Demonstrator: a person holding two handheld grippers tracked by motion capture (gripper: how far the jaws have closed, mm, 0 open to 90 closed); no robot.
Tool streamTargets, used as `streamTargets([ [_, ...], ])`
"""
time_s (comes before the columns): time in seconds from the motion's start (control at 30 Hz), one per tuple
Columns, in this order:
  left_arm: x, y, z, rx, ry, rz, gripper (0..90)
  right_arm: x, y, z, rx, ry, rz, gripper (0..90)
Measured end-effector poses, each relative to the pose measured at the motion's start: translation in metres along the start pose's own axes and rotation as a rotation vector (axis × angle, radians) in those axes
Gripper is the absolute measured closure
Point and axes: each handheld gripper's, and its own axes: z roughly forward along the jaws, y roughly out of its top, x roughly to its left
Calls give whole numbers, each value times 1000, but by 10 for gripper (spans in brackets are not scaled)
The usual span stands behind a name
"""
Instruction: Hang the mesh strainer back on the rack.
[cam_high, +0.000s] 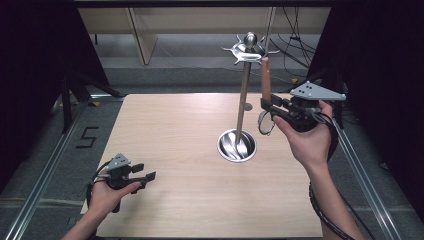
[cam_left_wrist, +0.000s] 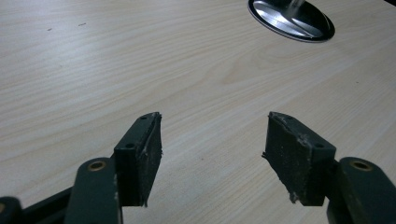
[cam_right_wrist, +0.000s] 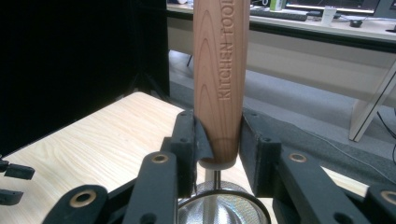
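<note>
Two fingers clamp the strainer's wooden handle.

Lab-like recording space, black curtains, metal floor rails, loose cables, office desks with monitors

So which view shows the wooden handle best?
The right gripper view: the wooden handle stands upright and close, clamped between the right gripper jaws, its engraved lettering readable and a mesh strainer below. The high view shows it small, beside the metal stand. The left gripper view looks along the table.
</note>
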Motion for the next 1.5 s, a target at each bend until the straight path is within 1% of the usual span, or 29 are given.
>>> streamTargets([
  [0.07,0,0,0,1,0,0,355,-1,0,2,-11,-1,-26,695],
  [0.1,0,0,0,0,0,0,355,-1,1,2,-5,-6,-21,695],
  [0.13,0,0,0,0,-1,0,355,1,0,3,2,1,-2,695],
  [0.17,0,0,0,0,-1,0,355,0,0,3,-8,-5,-13,695],
  [0.23,0,0,0,0,-2,1,355,1,0,5,-4,-12,-15,695],
  [0.37,0,0,0,-4,-3,-4,355,0,1,8,-5,-10,-22,695],
  [0.4,-1,0,0,-4,-2,0,355,3,1,9,11,-13,6,694],
  [0.5,-1,0,0,1,-2,0,355,3,1,10,2,-14,1,694],
  [0.53,-1,0,0,2,-3,2,355,4,1,10,13,-14,11,694],
  [0.57,-1,0,0,-2,-3,-4,355,4,1,12,9,-15,7,694],
  [0.6,0,0,-1,3,0,9,355,4,1,12,9,-15,7,694],
  [0.63,0,0,-1,-1,-2,9,355,4,1,12,17,-21,9,694],
  [0.67,0,0,-1,0,-3,9,355,3,0,13,19,-21,-4,694],
  [0.73,0,0,-1,0,-3,8,355,5,-1,14,12,-30,2,693],
  [0.77,0,0,-1,-1,-4,7,355,5,-1,14,23,-23,15,693],
  [0.8,-1,0,0,-2,-4,0,355,4,-1,15,7,-25,1,693],
  [0.83,-1,0,-1,-1,-5,2,355,5,-1,15,19,-25,13,693],
  [0.87,-1,0,0,-1,-4,1,355,5,-2,17,14,-27,-6,692],
  [0.97,-1,0,0,-1,-4,2,355,6,-2,18,14,-26,5,691],
  [1.07,-1,0,0,-2,-4,0,355,6,-2,18,19,-34,-17,689],
  [1.1,0,0,-1,-2,-3,3,355,8,-2,17,27,-36,0,680],
  [1.13,-1,0,0,-2,-4,2,355,8,-2,17,27,-36,0,680],
  [1.17,-1,0,0,-1,-4,0,355,8,-2,17,24,-34,0,670],
  [1.2,-1,0,0,-2,-5,1,355,7,-1,16,2,-49,-22,632],
  [1.27,-1,0,0,-2,-4,1,355,7,-1,16,-1,-43,-18,619],
  [1.3,0,0,-1,-2,-4,12,355,9,0,14,9,-50,-8,598],
  [1.37,0,0,-1,-6,-5,5,355,8,0,14,-6,-51,-35,560],
  [1.43,0,0,-1,0,-4,10,355,9,-1,12,3,-53,-43,528],
  [1.5,0,0,-1,-2,-3,9,355,9,-3,9,-5,-60,-54,501],
])
